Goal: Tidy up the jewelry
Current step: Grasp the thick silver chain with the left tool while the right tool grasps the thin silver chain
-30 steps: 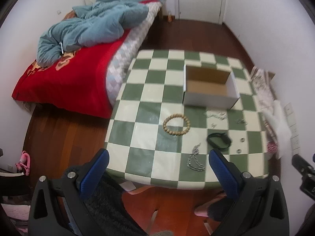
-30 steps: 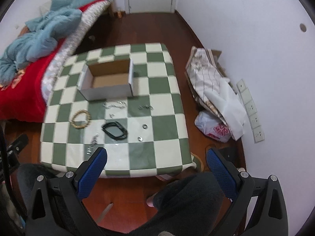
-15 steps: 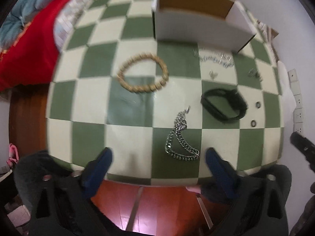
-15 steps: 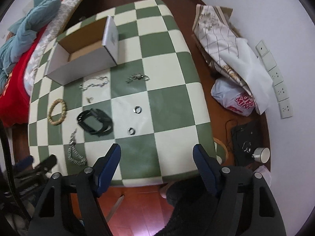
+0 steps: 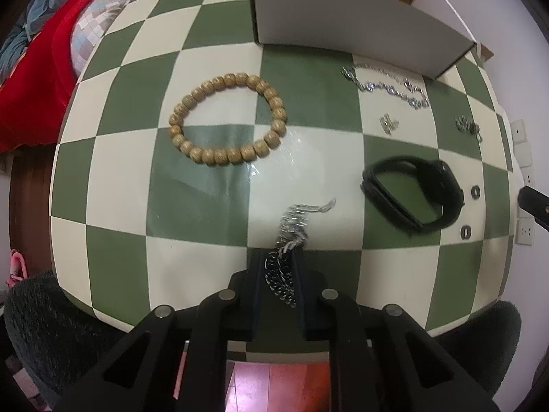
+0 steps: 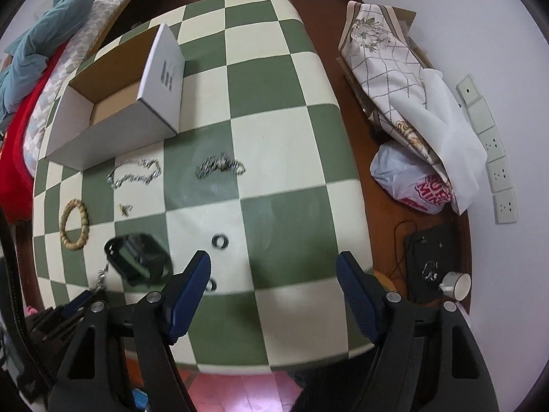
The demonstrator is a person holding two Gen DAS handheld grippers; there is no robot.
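Note:
My left gripper [image 5: 279, 257] is shut on a silver curb chain [image 5: 291, 223] at the near edge of the checkered table [image 5: 202, 189]; the chain's free end trails forward on the cloth. A wooden bead bracelet [image 5: 226, 118], a black band [image 5: 413, 192], a thin silver chain [image 5: 387, 86], a small clasp [image 5: 388, 124] and two rings [image 5: 466, 231] lie beyond. The open white box [image 5: 350, 17] stands at the back. My right gripper [image 6: 274, 264] is open and empty above the table's near edge, one ring [image 6: 219, 241] just ahead of its left finger [image 6: 187, 295].
A bed with a red cover [image 5: 34, 79] lies left of the table. Folded cloth and a plastic bag [image 6: 411, 182] sit on the floor at the right wall, with a white cup [image 6: 454, 283] and a black device near wall sockets [image 6: 494, 168].
My left gripper dropped to the table and closed on the silver curb chain. My right gripper moved lower and closer to the table, still open.

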